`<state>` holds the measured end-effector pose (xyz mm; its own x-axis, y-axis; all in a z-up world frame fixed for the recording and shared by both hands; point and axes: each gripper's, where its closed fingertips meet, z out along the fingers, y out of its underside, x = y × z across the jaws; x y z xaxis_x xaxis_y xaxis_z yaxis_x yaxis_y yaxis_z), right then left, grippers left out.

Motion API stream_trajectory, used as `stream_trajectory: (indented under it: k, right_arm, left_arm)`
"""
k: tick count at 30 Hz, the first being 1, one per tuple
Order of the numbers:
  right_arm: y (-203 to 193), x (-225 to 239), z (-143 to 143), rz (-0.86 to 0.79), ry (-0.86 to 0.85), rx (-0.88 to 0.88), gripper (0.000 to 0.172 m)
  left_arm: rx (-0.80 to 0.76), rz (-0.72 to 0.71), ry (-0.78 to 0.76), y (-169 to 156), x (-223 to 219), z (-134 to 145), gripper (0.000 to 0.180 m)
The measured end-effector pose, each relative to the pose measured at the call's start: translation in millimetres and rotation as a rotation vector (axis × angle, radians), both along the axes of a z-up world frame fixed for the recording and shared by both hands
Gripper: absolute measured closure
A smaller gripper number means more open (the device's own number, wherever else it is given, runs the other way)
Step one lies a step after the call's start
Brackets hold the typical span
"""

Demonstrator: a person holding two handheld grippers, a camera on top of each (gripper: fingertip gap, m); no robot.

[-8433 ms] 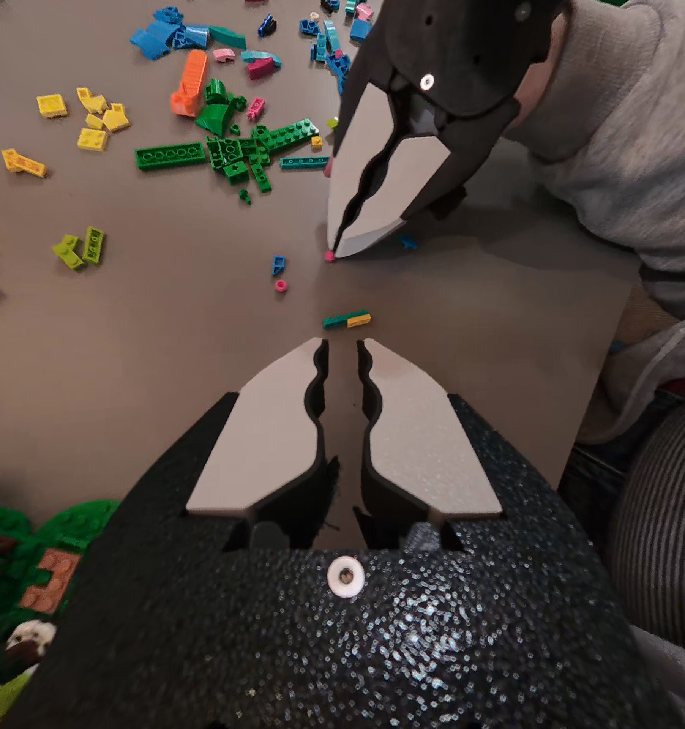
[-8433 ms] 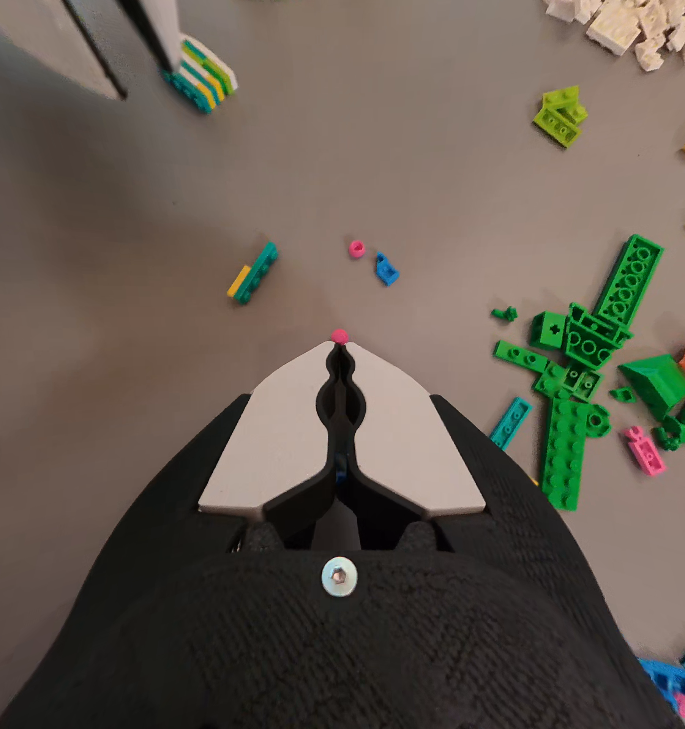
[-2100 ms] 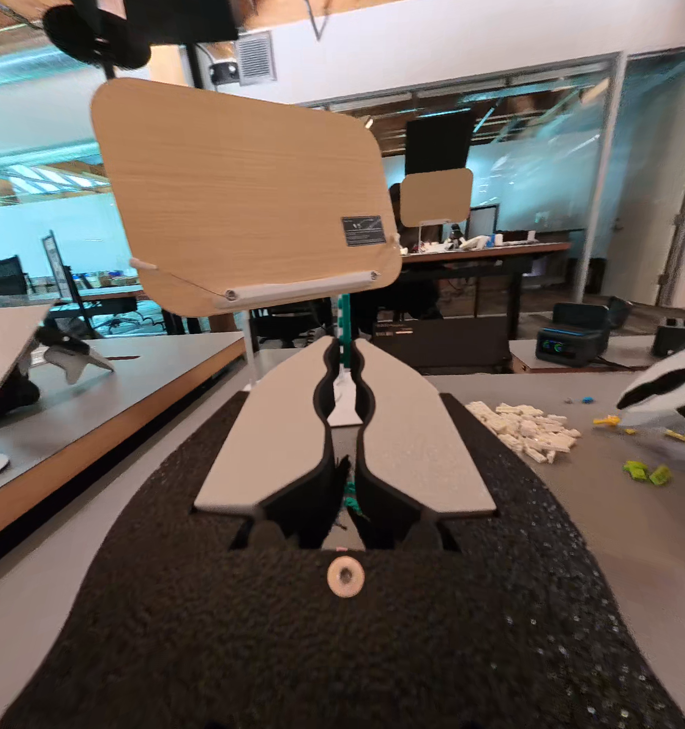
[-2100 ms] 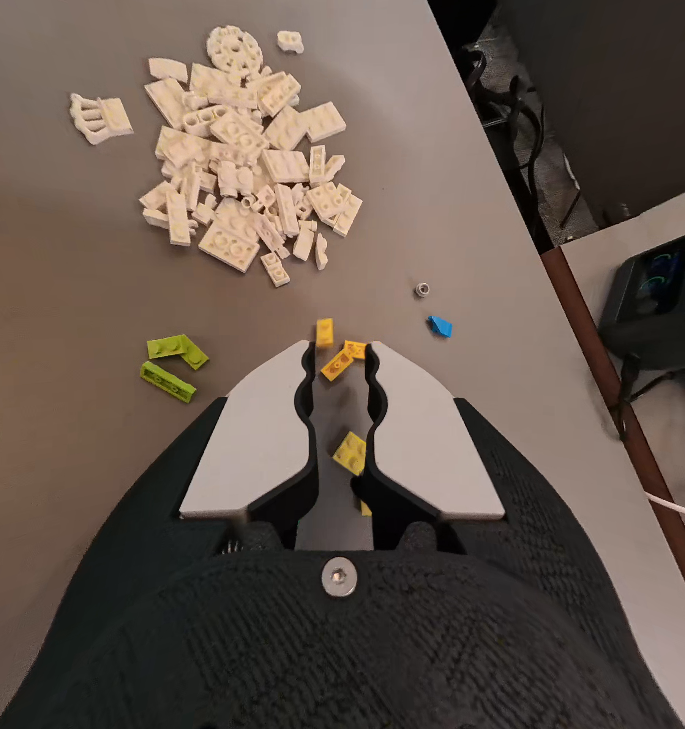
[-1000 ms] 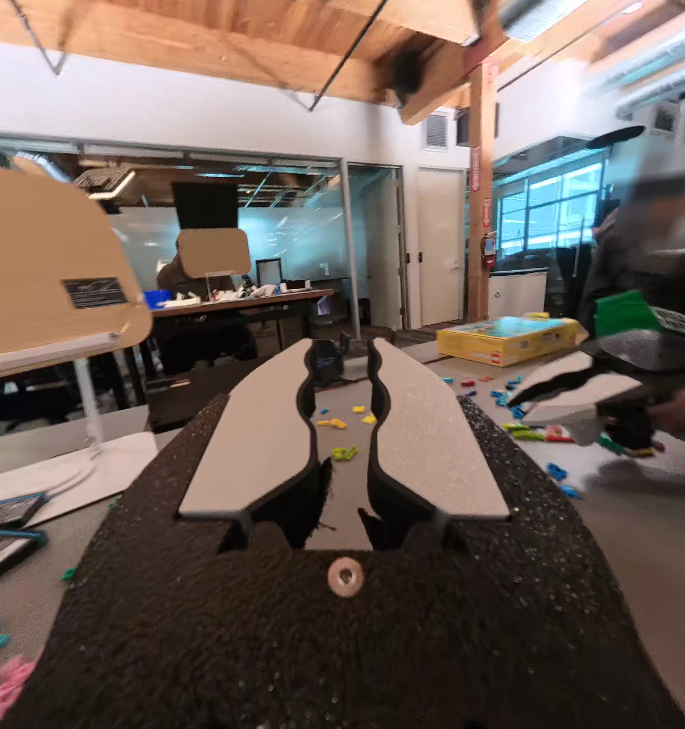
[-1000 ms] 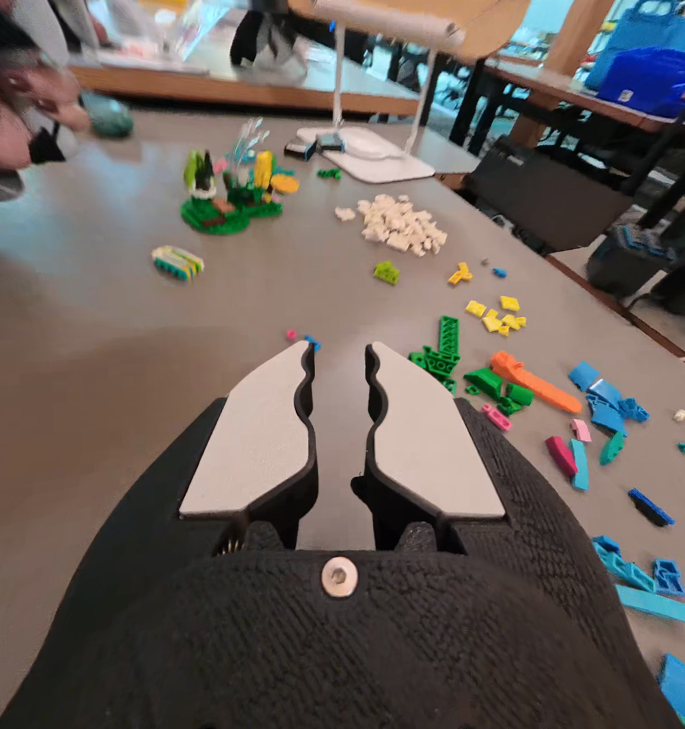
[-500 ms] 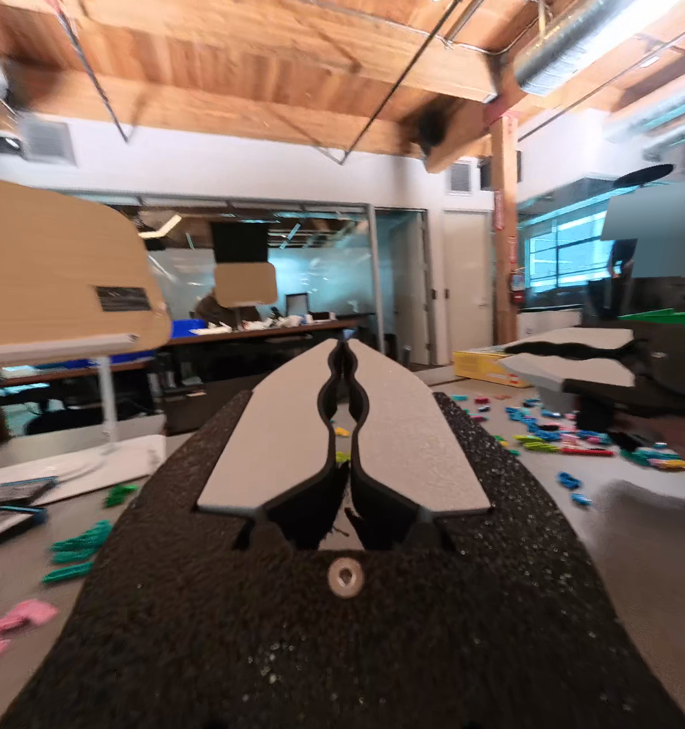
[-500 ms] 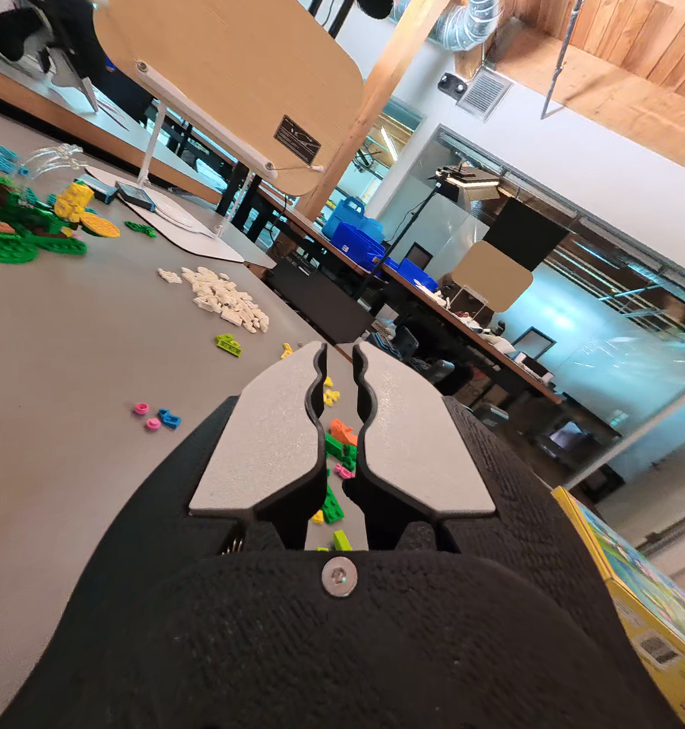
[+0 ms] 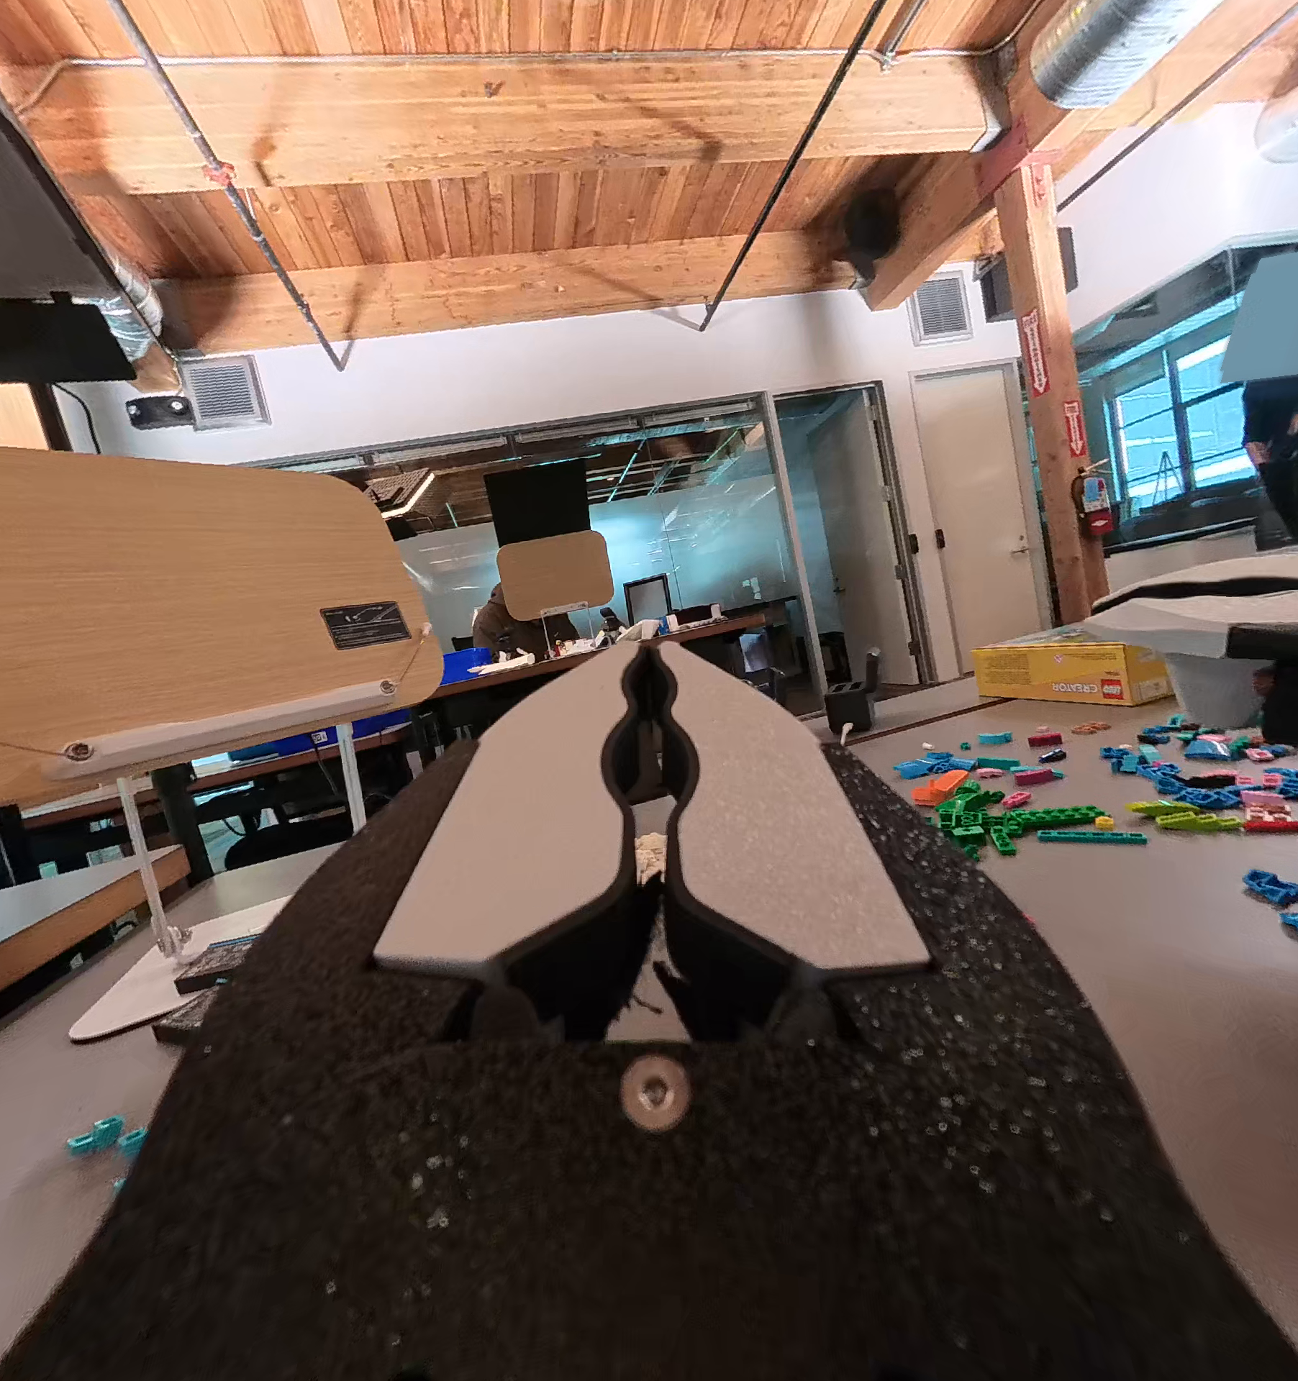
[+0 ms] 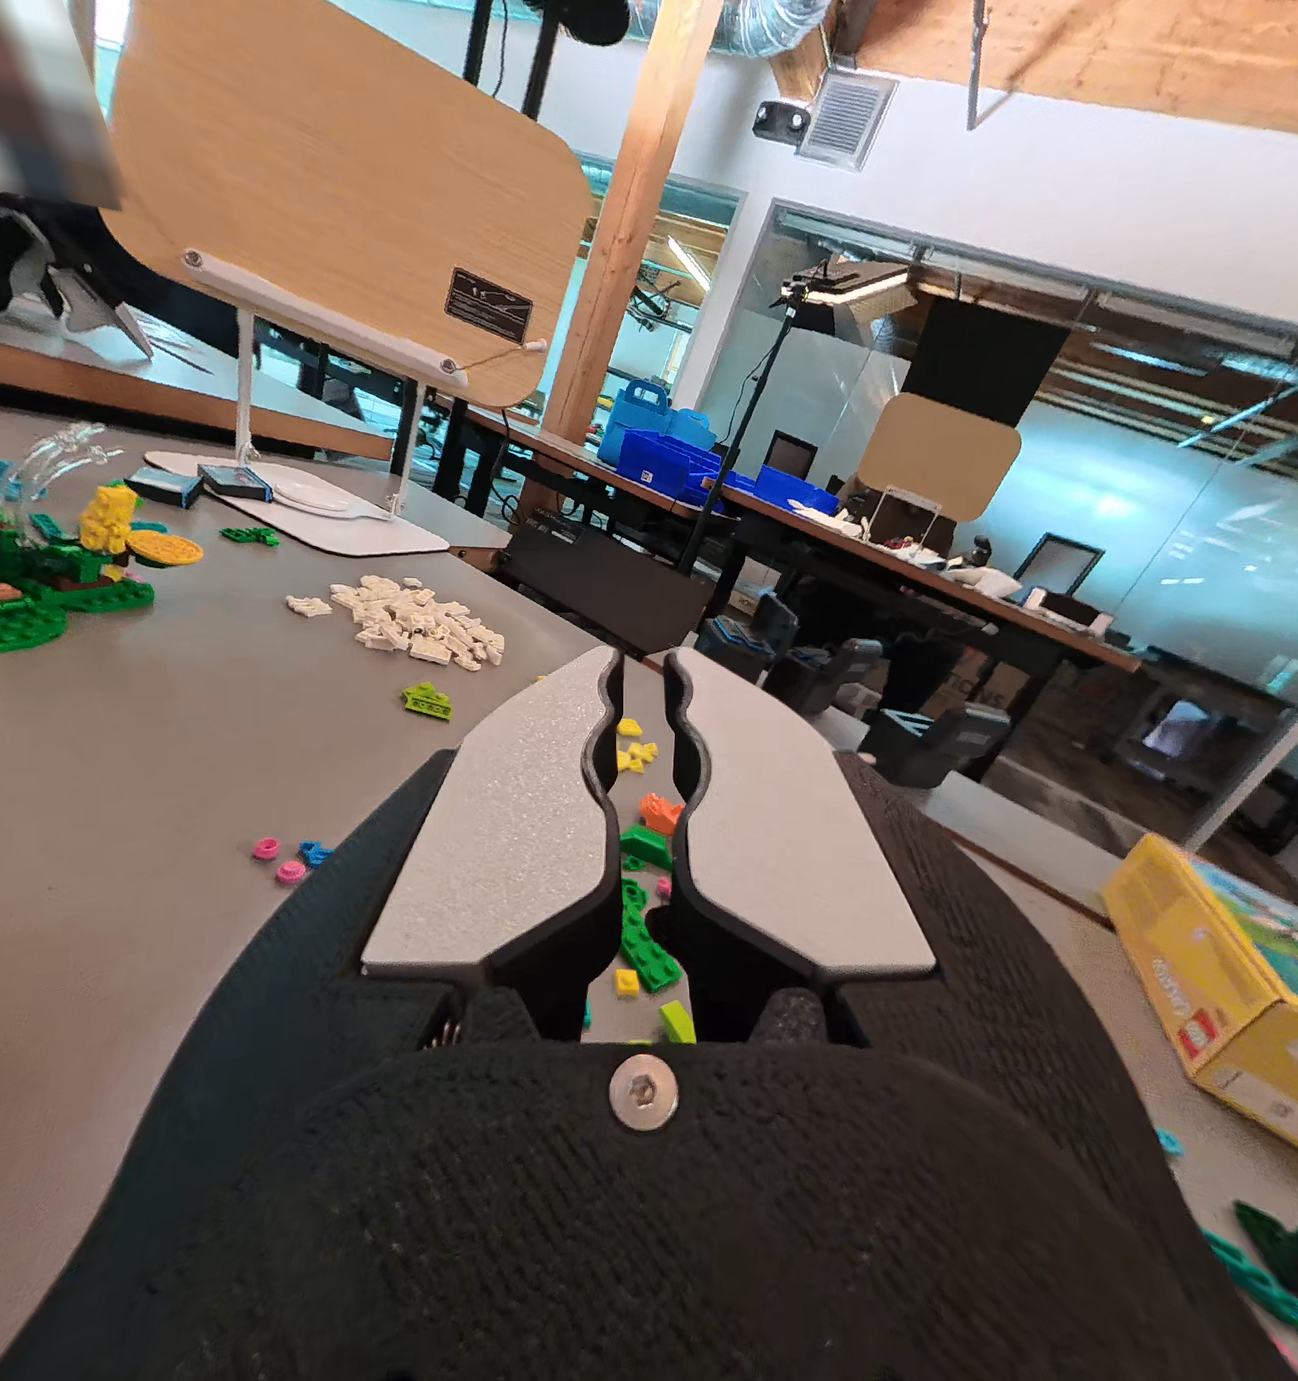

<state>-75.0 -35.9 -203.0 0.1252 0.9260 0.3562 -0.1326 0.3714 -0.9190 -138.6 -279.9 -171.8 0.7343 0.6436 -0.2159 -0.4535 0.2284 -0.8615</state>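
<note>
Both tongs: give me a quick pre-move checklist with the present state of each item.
1. Left tongs empty: ok, tips shut with nothing between them.
2. Right tongs empty: ok, slightly parted, nothing held.
3. Both lifted off the grey table: ok.
4. White brick pile in sight: ok.
5. Green build undisturbed: cannot tell.
6. Yellow box apart from the right tongs: ok.

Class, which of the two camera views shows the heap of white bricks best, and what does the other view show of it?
The right wrist view: the heap of white bricks lies in full sight on the grey table. In the left wrist view only a sliver shows behind the left gripper.
</note>
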Motion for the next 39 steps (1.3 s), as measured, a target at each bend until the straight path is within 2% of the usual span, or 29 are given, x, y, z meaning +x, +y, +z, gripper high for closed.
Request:
stream_trajectory:
  k: [8,9,11,14,17,24,29,31,34,36,39]
  right_arm:
    - [1,-1,-3,0.016,-0.011,-0.04,0.163]
    - [0,-1,-3,0.019,-0.012,-0.032,0.163]
    - [-3,-1,-3,0.024,-0.011,-0.013,0.163]
    - [-5,-1,-1,0.031,-0.006,0.003,0.163]
    - [-6,-1,1,0.034,-0.001,0.006,0.163]
    - [-8,0,2,0.041,-0.001,0.01,0.163]
    - [-13,-1,2,0.06,-0.004,0.008,0.163]
    - [-19,-1,2,0.096,-0.007,-0.003,0.163]
    - [-57,8,7,0.352,-0.008,-0.082,0.16]
    - [-78,11,10,0.479,-0.048,-0.198,0.158]
    - [-103,11,5,0.612,-0.144,-0.367,0.153]
  left_arm:
    - [-0.057,-0.053,-0.045,10,0,-9,0.18]
    - [-0.131,-0.112,-0.069,19,2,-17,0.18]
    - [-0.393,-0.297,-0.165,43,12,-46,0.18]
    - [-0.728,-0.406,-0.388,53,16,-88,0.149]
    - [-0.95,-0.378,-0.507,46,17,-115,0.117]
    - [-1.156,-0.374,-0.69,28,26,-147,0.13]
    - [-1.207,-0.345,-0.764,21,23,-161,0.132]
    - [-1.207,-0.33,-0.768,20,21,-163,0.137]
    - [-1.187,-0.324,-0.786,22,20,-162,0.157]
    - [-1.152,-0.326,-0.777,29,20,-160,0.157]
    - [-0.976,-0.346,-0.625,56,22,-137,0.157]
